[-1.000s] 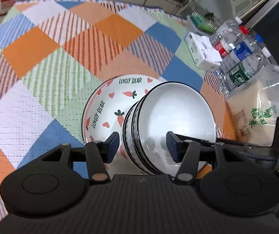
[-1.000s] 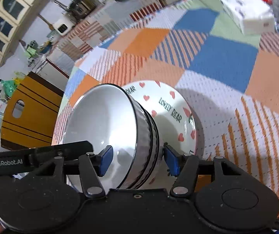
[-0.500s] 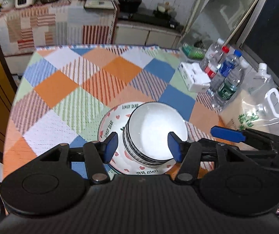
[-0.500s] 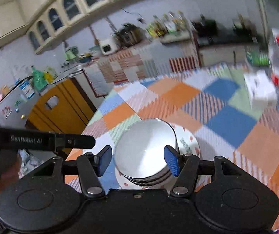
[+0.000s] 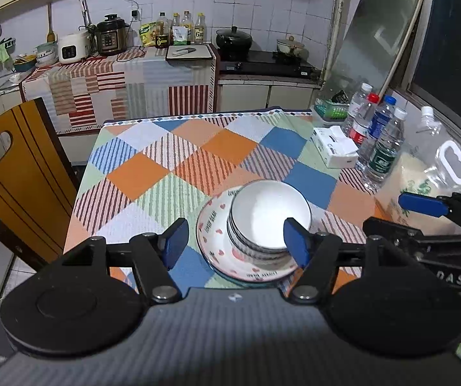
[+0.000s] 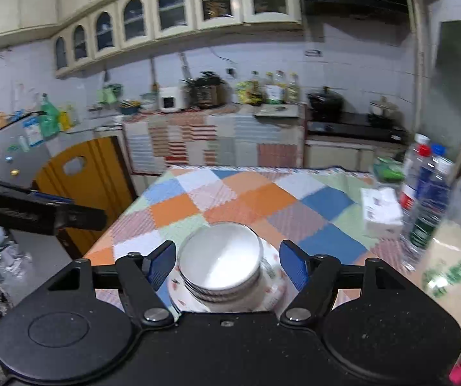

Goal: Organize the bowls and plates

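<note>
Stacked bowls on the plate, both grippers free

Left gripper [image 5: 235, 244] and right gripper [image 6: 227, 265] (fingers widening, nothing grasped) hang above the bowls [image 5: 270, 217], nested on the plate [image 5: 212, 225] at the table's [image 5: 172, 173] six o'clock edge.

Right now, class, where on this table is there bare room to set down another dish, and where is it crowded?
Free: the checked cloth between the chair side, the far edge and the plate with stacked bowls. Crowded: the window side, with tissue pack, bottles and rice bag.
</note>
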Demonstrator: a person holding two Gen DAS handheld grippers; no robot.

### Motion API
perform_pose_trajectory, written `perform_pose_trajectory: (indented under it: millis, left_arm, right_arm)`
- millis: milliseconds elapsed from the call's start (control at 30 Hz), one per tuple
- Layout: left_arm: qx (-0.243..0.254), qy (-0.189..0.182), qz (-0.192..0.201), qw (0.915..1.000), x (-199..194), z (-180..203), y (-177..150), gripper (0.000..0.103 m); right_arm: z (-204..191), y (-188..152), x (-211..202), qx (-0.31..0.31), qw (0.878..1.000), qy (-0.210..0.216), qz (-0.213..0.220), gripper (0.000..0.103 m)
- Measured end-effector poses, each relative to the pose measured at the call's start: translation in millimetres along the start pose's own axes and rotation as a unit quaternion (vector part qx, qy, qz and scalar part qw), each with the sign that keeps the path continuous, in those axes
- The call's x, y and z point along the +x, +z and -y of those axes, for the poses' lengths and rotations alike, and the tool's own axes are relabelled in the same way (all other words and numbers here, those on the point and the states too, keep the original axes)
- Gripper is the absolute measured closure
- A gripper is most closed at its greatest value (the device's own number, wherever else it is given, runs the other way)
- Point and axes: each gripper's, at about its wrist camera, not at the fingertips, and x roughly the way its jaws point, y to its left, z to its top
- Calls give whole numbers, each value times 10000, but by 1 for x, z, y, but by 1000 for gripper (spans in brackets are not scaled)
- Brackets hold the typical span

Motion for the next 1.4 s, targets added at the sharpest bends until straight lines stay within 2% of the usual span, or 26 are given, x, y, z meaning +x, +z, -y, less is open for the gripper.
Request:
perform_pose_trajectory:
  millis: [100,333,667,867,1033,1133,1267,1400]
  left_arm:
    - [67,-19,-16,10000,-8,7,-10,36]
    - [368,243,-11,9990,-14,20,-32,32]
    - [55,424,-110,9990,-11,10,-49,29]
    - [135,579,-28,9982,-14,9,-53,27]
    - [47,676,78,9977,-20,5,-51,19]
    - [39,768,146,9969,-24,4,-51,8]
    - [32,943,246,9952,-27,3,-51,0]
    - [-25,917,159,9957,-23,1,-51,0]
  right_arm:
    - [-3,-6,-11,-15,9998,-192,-4,27]
    - [-11,-15,-28,-101,9990,-428,16,26]
    - [-26,-29,-41,-217,9983,-545,30,26]
    - [-37,-33,-41,-318,9973,-657,34,23]
    - [-39,-31,-41,-68,9986,-528,-32,18]
    - [-43,-31,-42,-99,9978,-663,-22,15]
    - [-48,-32,-42,-139,9958,-906,21,6]
    - [-53,-32,-44,-243,9941,-1051,71,3]
